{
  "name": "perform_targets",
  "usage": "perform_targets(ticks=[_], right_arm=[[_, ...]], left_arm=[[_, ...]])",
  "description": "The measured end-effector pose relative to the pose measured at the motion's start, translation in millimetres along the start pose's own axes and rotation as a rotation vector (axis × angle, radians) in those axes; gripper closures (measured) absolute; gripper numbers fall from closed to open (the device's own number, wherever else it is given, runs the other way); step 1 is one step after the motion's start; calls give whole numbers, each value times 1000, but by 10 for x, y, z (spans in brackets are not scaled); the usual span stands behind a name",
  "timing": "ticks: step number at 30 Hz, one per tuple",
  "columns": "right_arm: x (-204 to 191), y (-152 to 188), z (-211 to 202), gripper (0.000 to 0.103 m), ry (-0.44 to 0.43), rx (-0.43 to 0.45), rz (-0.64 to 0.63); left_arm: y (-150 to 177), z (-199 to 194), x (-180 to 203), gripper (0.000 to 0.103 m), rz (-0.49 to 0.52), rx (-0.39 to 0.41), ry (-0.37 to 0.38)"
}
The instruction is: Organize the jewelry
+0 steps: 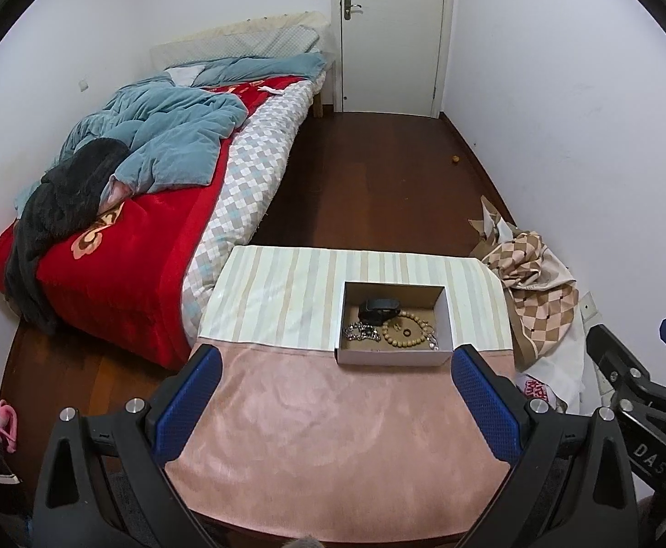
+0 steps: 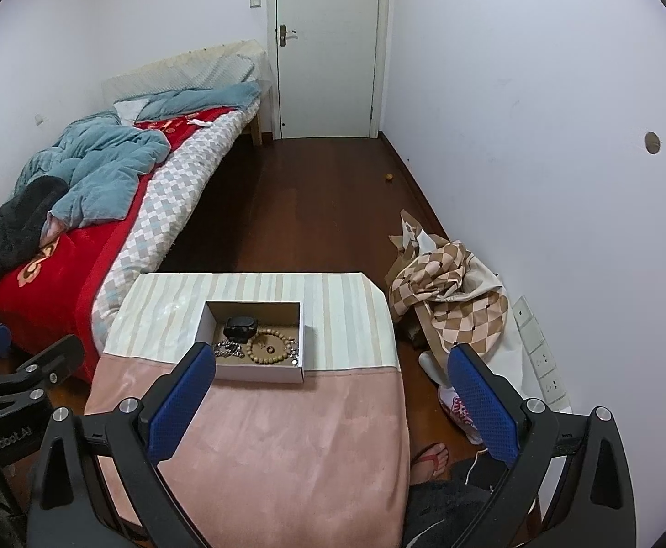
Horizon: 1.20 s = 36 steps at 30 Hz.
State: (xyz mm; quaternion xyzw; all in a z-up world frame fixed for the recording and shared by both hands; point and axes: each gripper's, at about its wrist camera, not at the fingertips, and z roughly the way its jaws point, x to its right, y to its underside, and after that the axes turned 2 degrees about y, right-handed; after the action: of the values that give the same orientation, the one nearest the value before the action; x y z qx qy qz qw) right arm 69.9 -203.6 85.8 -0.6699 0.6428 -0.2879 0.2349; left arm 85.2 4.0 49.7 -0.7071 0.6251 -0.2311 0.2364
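Observation:
A white cardboard box (image 1: 392,357) (image 2: 260,372) stands on the cloth-covered table (image 1: 333,434) (image 2: 264,447). Inside lie a wooden bead bracelet (image 1: 405,341) (image 2: 269,358), a black watch (image 1: 380,308) (image 2: 240,326), a silver chain bracelet (image 1: 359,331) (image 2: 229,348) and a small dark ring (image 1: 406,333) (image 2: 269,348). My left gripper (image 1: 335,367) is open and empty, held above the pink cloth short of the box. My right gripper (image 2: 333,363) is open and empty, with its left finger (image 2: 182,397) in front of the box's near left corner.
A bed (image 1: 141,210) with red and blue bedding stands to the left. A checked cloth heap (image 1: 534,287) (image 2: 447,301) lies on the floor to the right by the wall. A closed door (image 1: 392,32) is at the far end. A person's foot in a sandal (image 2: 429,459) is by the table's right side.

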Motion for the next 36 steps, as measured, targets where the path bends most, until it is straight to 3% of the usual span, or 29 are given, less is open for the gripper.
perform_targets(ticks=[15,36], right_arm=[[-118,-139,523,0,8,-93,-33],[-148,-84,598,0,6,-132,-43]], left_arm=[[-111,325,43,1,12,-53,-15],[-32,454,-2,1,-6,-85,-9]])
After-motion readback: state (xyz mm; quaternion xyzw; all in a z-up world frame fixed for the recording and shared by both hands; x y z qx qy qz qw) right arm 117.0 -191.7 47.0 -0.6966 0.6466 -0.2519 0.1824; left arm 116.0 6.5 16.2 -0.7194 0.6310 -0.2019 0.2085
